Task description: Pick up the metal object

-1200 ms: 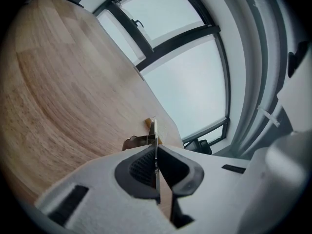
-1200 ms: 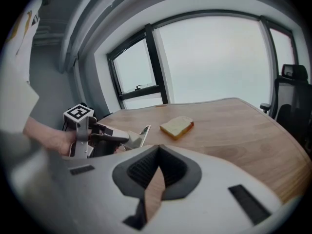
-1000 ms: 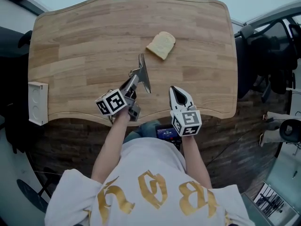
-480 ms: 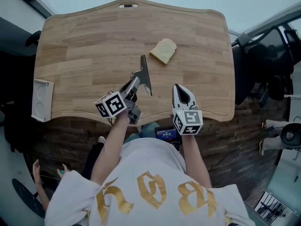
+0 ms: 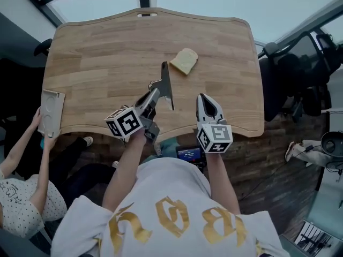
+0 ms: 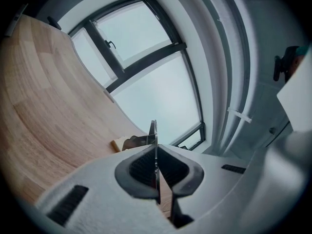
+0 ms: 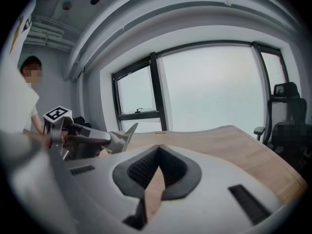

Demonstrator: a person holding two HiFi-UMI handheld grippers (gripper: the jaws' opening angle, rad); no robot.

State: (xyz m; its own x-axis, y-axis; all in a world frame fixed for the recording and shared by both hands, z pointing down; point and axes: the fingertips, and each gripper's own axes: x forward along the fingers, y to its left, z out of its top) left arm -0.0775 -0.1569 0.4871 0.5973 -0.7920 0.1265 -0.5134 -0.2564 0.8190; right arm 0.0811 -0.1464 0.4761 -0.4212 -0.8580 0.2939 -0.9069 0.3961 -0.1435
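Observation:
The metal object (image 5: 165,84) is a flat scraper blade with a short handle, held above the wooden table (image 5: 96,63). My left gripper (image 5: 151,97) is shut on its handle, the blade pointing away toward the bread slice (image 5: 184,61). In the left gripper view the blade (image 6: 155,145) stands edge-on between the pads of the left gripper (image 6: 157,174), with the bread slice (image 6: 118,144) beyond. My right gripper (image 5: 207,99) rests over the table's front edge, shut with nothing in it. In the right gripper view the right gripper (image 7: 157,172) faces across the table, with the blade (image 7: 127,133) at its left.
A white box (image 5: 52,111) lies at the table's left edge, with a person's hands (image 5: 37,123) on it. An office chair (image 5: 300,74) stands at the right of the table. Windows lie beyond the far edge.
A person has come in at the lower left and put hands on the white box, which now sits tilted. Both grippers have hardly moved; the left still holds the blade.

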